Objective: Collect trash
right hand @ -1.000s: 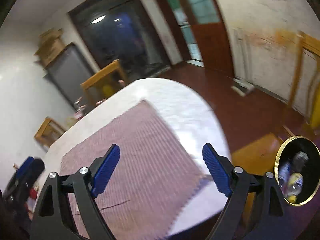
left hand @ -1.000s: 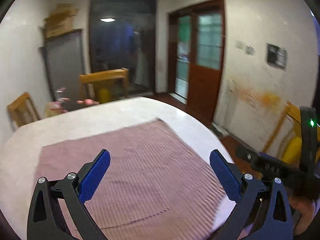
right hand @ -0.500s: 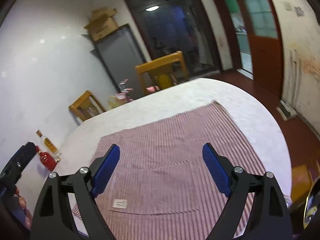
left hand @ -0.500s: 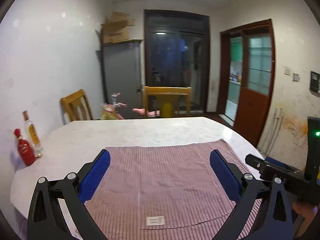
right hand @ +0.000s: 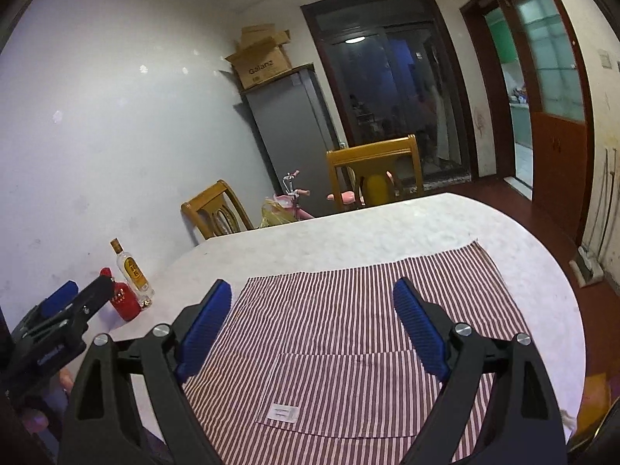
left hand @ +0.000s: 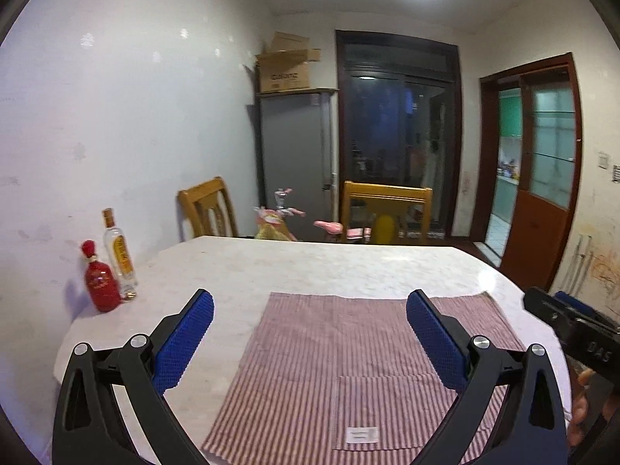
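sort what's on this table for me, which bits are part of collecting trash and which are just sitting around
Likely for the job (a guess):
- round red glazed bottle
- tall clear glass bottle with yellow label
- left gripper and right gripper, both open and empty

Just there:
- red-and-white striped cloth
- white marble table
- wooden chairs
- cardboard box

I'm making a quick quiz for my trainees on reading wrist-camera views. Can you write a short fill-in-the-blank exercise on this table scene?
1. The left gripper and the right gripper both hold ____.
2. The red bottle and the clear bottle stand to the ____ of the striped cloth.
3. The cardboard box sits on top of the grey ____.
4. The striped cloth lies flat on the ____.

Missing words: nothing; left; cabinet; table
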